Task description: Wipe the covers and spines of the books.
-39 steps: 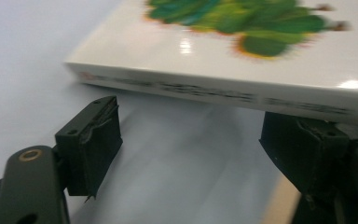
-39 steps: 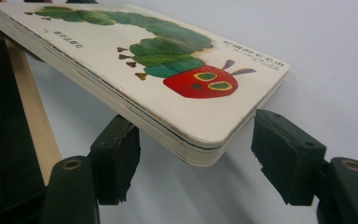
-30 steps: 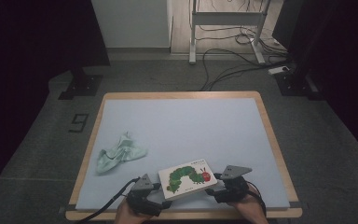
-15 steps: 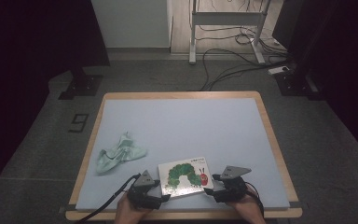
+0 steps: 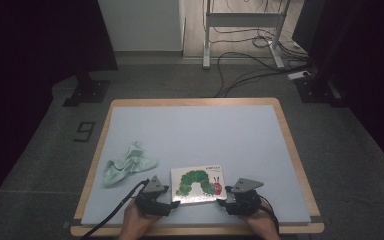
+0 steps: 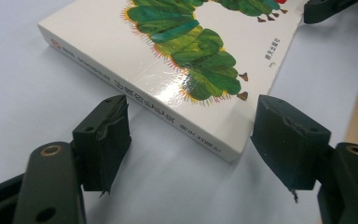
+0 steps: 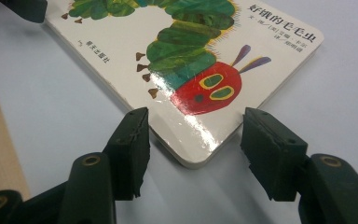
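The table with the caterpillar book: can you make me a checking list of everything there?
Surface: pale blue mat in a wooden frame.
Job's things: caterpillar book lying flat, cover up, near the front edge.
Clutter: crumpled green cloth, left of the book.
Grippers: left gripper and right gripper each straddle a near corner of the book; the right's fingers have just been closing; neither grips.
Cables: one trails from the left gripper; more on the floor.
Surroundings: dark, metal stand.
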A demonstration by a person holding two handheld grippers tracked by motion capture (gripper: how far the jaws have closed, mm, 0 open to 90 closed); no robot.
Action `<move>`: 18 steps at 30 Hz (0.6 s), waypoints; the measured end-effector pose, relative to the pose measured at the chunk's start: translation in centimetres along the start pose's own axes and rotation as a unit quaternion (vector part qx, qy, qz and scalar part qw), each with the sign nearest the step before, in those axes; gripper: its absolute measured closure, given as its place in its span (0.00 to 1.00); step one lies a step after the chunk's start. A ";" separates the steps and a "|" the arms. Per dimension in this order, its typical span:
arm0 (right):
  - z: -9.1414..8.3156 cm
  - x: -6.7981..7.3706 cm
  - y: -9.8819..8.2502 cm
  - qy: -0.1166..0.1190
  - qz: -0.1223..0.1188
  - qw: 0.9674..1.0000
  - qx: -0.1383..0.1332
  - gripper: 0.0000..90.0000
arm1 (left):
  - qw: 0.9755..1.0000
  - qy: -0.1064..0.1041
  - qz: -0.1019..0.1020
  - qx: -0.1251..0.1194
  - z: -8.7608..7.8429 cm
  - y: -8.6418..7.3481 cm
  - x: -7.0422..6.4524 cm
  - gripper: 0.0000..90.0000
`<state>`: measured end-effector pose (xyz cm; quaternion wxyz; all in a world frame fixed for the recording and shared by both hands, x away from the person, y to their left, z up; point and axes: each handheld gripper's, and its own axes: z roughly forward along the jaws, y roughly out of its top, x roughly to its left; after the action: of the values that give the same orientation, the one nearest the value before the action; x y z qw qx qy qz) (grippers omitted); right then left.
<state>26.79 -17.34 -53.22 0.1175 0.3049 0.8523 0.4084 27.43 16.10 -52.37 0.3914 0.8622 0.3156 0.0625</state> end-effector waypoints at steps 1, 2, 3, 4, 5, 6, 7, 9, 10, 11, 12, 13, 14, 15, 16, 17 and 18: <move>0.1 -0.1 0.1 -0.002 0.001 1.000 0.001 0.46 | 1.000 0.001 0.000 -0.001 0.1 0.1 0.2 0.29; 0.2 -0.1 0.2 -0.004 0.001 1.000 0.002 0.46 | 1.000 0.001 0.001 -0.002 0.1 0.2 0.5 0.29; 0.3 -0.2 0.3 -0.006 0.000 1.000 0.002 0.46 | 1.000 0.001 0.002 -0.002 0.2 0.2 0.6 0.29; 0.4 -0.3 0.3 -0.007 0.000 1.000 0.002 0.46 | 1.000 0.003 0.004 -0.003 0.3 0.4 0.9 0.29; 0.5 -0.4 0.5 -0.009 0.000 1.000 0.002 0.46 | 1.000 0.005 0.005 -0.004 0.3 0.5 1.1 0.29; 0.7 -0.5 0.6 -0.012 0.000 1.000 0.002 0.46 | 1.000 0.008 0.006 -0.004 0.4 0.6 1.4 0.29; 0.8 -0.6 0.7 -0.013 0.001 1.000 0.003 0.46 | 1.000 0.010 0.007 -0.005 0.5 0.7 1.5 0.29; 1.0 -0.8 0.9 -0.017 0.000 1.000 0.003 0.46 | 1.000 0.018 0.012 -0.007 0.6 1.0 1.9 0.29; 1.1 -0.9 1.0 -0.019 0.000 1.000 0.003 0.46 | 1.000 0.021 0.013 -0.007 0.7 1.1 2.1 0.29; 1.2 -1.0 1.1 -0.022 0.000 1.000 0.003 0.46 | 1.000 0.023 0.014 -0.009 0.8 1.2 2.3 0.29; 1.4 -1.2 1.2 -0.023 0.003 1.000 0.003 0.46 | 0.999 0.026 0.014 -0.013 0.9 1.3 2.6 0.29; 1.5 -1.4 1.3 -0.025 0.004 1.000 0.003 0.46 | 0.999 0.027 0.013 -0.009 1.0 1.4 2.9 0.29; 1.7 -1.6 1.5 -0.026 0.007 1.000 0.003 0.46 | 0.999 0.032 0.016 -0.007 1.1 1.5 3.0 0.29; 1.8 -1.7 1.6 -0.027 0.008 1.000 0.002 0.46 | 0.999 0.041 0.022 -0.003 1.2 1.6 3.2 0.29; 1.9 -2.0 1.7 -0.028 0.008 1.000 0.002 0.46 | 0.998 0.051 0.028 0.001 1.4 1.7 3.3 0.29; 2.1 -2.3 1.9 -0.029 0.009 1.000 0.001 0.46 | 0.998 0.054 0.029 0.004 1.4 1.8 3.5 0.29; 2.3 -2.4 2.0 -0.031 0.011 0.999 0.001 0.47 | 0.998 0.058 0.031 0.005 1.6 1.9 3.7 0.29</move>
<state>30.55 -16.49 -53.26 0.1391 0.3272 0.8450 0.3995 31.85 16.34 -52.58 0.3657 0.8684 0.3115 0.1227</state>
